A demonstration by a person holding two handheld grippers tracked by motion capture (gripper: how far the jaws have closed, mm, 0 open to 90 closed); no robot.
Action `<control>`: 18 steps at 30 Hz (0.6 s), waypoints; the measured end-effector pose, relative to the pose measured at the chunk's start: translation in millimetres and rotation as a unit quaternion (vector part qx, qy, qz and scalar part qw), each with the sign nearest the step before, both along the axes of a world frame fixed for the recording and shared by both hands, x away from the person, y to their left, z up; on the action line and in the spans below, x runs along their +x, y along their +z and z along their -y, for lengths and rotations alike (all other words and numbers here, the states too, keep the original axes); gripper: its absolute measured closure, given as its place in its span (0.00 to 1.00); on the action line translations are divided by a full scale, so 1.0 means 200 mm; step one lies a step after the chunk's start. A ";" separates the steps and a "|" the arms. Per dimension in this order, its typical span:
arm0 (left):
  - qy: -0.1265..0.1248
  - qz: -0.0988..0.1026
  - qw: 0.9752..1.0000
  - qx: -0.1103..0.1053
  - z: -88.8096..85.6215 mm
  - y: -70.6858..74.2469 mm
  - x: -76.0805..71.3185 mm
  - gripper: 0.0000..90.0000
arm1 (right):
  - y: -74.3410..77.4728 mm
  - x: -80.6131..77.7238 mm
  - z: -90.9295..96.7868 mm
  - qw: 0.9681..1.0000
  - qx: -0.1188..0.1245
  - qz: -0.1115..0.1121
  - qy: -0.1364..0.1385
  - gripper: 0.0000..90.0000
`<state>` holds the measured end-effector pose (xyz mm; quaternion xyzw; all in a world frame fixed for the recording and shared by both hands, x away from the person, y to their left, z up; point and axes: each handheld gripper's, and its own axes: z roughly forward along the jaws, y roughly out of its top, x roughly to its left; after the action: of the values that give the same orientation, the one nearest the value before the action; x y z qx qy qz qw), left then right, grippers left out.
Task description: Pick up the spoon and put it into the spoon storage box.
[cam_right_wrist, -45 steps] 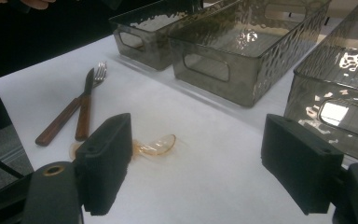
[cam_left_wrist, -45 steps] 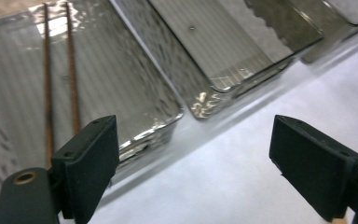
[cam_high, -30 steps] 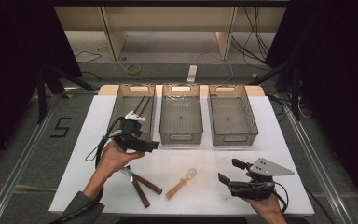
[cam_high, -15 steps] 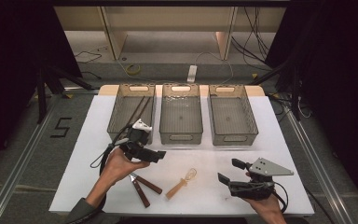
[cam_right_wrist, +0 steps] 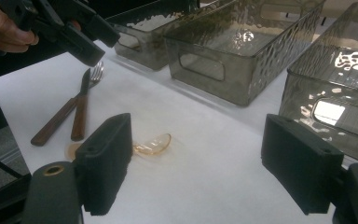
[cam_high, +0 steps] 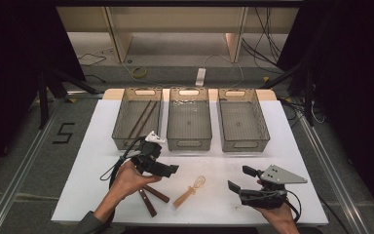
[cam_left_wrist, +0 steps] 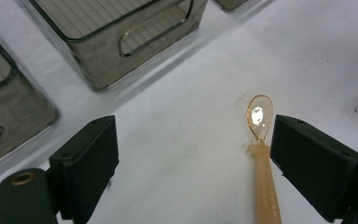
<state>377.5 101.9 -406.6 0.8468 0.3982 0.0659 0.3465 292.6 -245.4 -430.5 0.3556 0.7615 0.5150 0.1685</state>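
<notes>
Three bins (cam_high: 189, 141), one spoon (cam_high: 190, 191), two tongs (cam_high: 168, 169)

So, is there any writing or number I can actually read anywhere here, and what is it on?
"5": a dark figure on the floor, left of the table.
Small embossed letters on the handle of the orange plastic spoon: too small and blurred to read.
</notes>
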 end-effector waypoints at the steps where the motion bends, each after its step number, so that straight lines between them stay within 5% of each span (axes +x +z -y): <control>1: -0.001 -0.001 1.000 0.002 0.01 0.00 0.00 0.16 | 0.00 0.00 0.00 1.000 0.000 -0.001 0.000 0.28; 18: -0.036 -0.034 0.998 0.028 0.12 -0.09 -0.11 0.18 | 0.00 0.00 -0.02 1.000 -0.008 0.002 0.004 0.28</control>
<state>355.4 77.0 -425.0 0.8719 0.3769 0.0358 0.3106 292.6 -241.8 -430.0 0.3505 0.7664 0.5105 0.1709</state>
